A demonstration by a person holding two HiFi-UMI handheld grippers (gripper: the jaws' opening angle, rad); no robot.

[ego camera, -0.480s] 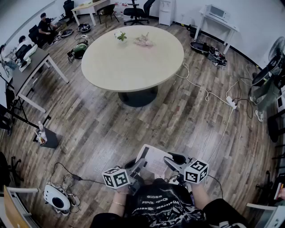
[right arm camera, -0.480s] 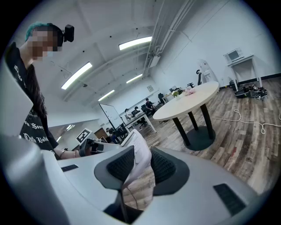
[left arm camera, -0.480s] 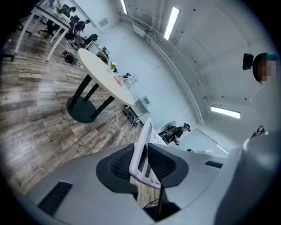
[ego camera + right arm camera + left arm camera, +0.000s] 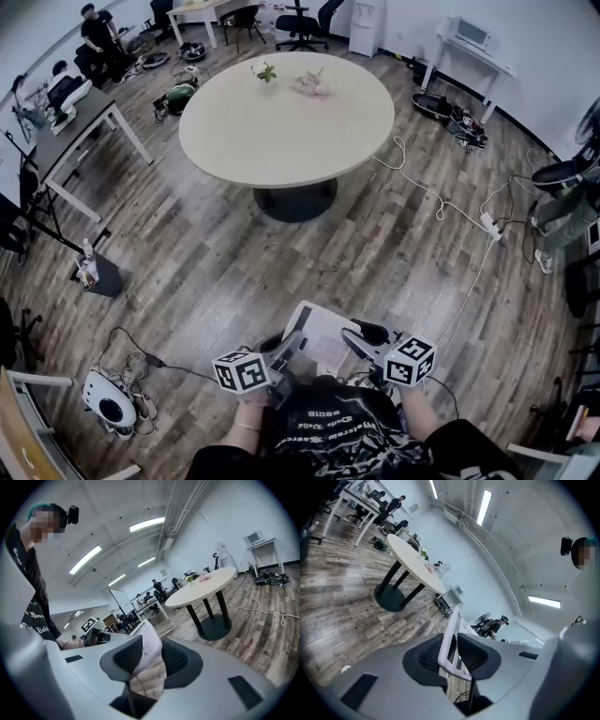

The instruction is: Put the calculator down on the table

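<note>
Two claws grip the calculator (image 4: 323, 339) above the floor (image 4: 216, 267), left claw (image 4: 451, 651) and right claw (image 4: 149, 656) clamped on opposite edges.

Left hand-held gripper (image 4: 453, 654) pads clamped on calculator (image 4: 449, 641), held edge-on; round bench (image 4: 410, 560) well beyond on wood floor (image 4: 337, 602).

Shirt print (image 4: 330, 428) too blurred, nothing legible

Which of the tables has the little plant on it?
The round beige table on the dark pedestal; the plant stands near its far edge. The grey desk at left and white table at right are rectangular, on legs.
</note>
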